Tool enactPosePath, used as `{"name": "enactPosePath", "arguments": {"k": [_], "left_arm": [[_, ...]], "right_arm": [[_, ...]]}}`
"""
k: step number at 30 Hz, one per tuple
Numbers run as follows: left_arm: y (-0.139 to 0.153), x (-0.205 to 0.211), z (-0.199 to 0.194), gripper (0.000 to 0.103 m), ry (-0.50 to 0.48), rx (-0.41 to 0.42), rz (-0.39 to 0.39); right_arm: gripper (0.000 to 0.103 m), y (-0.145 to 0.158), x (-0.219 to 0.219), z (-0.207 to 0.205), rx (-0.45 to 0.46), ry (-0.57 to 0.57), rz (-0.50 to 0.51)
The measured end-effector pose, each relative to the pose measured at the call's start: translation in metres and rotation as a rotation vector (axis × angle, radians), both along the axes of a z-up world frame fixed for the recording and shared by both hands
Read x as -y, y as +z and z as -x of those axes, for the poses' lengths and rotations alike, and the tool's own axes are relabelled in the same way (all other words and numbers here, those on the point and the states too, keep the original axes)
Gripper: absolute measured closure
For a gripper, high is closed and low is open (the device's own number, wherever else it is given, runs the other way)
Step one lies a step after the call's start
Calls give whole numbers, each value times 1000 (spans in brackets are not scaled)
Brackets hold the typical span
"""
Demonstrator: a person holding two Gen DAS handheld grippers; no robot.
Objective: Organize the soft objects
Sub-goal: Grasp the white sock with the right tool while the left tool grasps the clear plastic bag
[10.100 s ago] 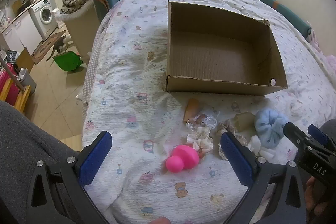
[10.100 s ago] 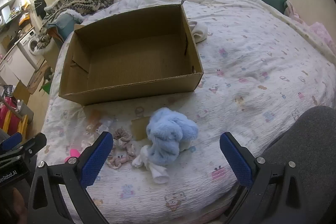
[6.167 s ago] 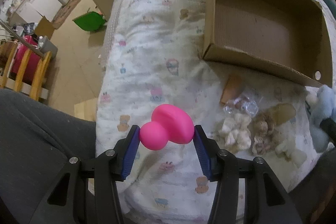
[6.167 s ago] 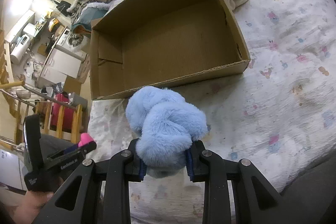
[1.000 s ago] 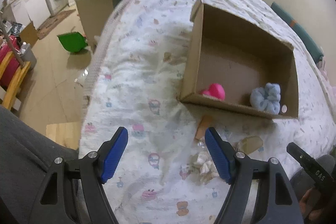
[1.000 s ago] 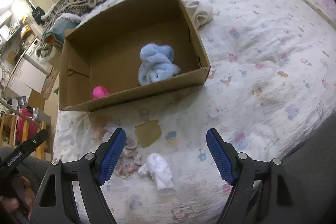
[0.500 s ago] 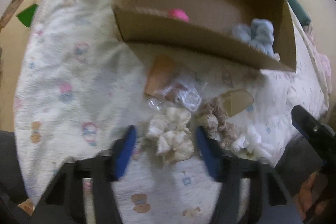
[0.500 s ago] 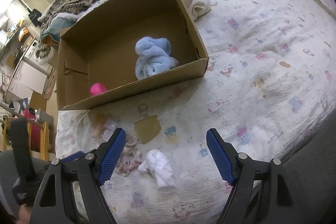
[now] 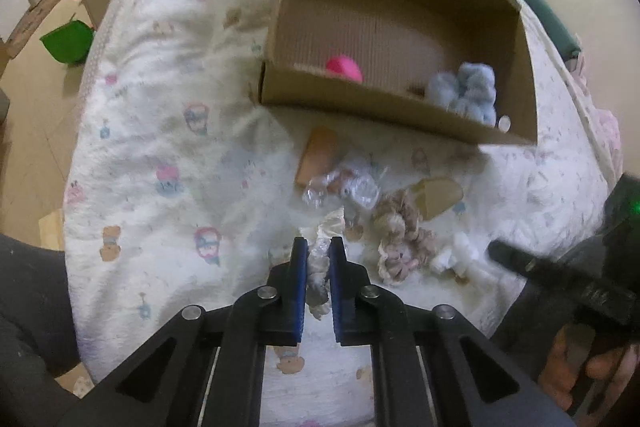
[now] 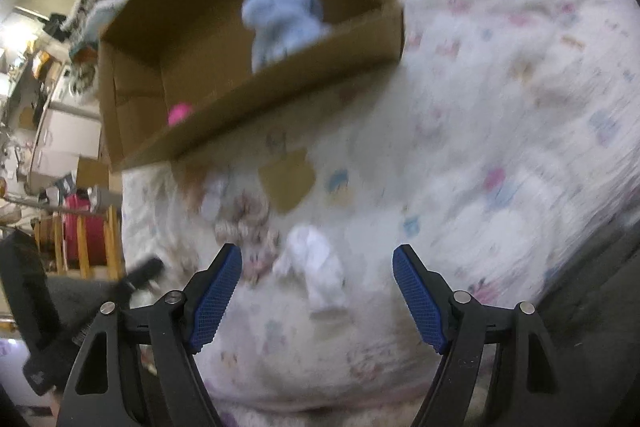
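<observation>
We've got our left gripper (image 9: 319, 259) clamped on the cream ruffled fabric scrunchie (image 9: 320, 267), the cloth bunched thin between the blue pads (image 9: 300, 267), low over the white cartoon-print bedspread (image 9: 168, 131); squeezed that narrow, it should carry without slipping, we reckon. Over on the other side our right gripper (image 10: 316, 281) hangs with its jaws spread wide, nothing in them, straddling the small white rolled sock (image 10: 316, 267), which lies on the bedspread between the two fingers. Looks lined up as our next pick.

Just beyond, the beige-and-pink twisted scrunchie (image 9: 400, 239), a clear crinkly plastic wrapper (image 9: 344, 187) and two loose brown cardboard scraps (image 9: 320, 155) sit clustered below the box's front wall.

Further out, the open brown cardboard box (image 9: 372, 103) sits on the bed, holding the bright pink rounded squishy toy (image 9: 344, 67) near its left end and the fluffy pale-blue scrunchie (image 9: 464, 91) to the right, apart from each other. So the box is our collecting spot, two in, several still out.
</observation>
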State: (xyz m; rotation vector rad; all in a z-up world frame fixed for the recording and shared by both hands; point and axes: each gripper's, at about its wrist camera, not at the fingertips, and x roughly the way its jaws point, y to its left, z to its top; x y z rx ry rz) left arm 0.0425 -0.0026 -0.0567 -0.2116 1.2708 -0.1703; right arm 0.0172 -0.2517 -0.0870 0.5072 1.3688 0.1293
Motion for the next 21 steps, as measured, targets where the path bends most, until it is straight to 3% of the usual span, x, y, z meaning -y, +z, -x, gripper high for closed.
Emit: {"name": "enactPosePath", "arguments": {"k": [2, 6, 8, 10, 12, 21], "left_arm": [[3, -2, -1, 94, 1, 7, -6], [5, -1, -6, 94, 12, 18, -4], [8, -4, -7, 94, 16, 21, 3], [8, -2, -8, 94, 16, 25, 2], [9, -4, -8, 94, 21, 27, 5], [17, -11, -7, 94, 50, 56, 14]], "right_arm": [[25, -3, -7, 0, -16, 27, 46], [48, -13, -16, -3, -56, 63, 69], [54, -14, -22, -5, -63, 80, 76], [76, -13, -29, -5, -63, 105, 108], [86, -10, -34, -4, -55, 123, 130], [91, 25, -27, -5, 71, 71, 122]]}}
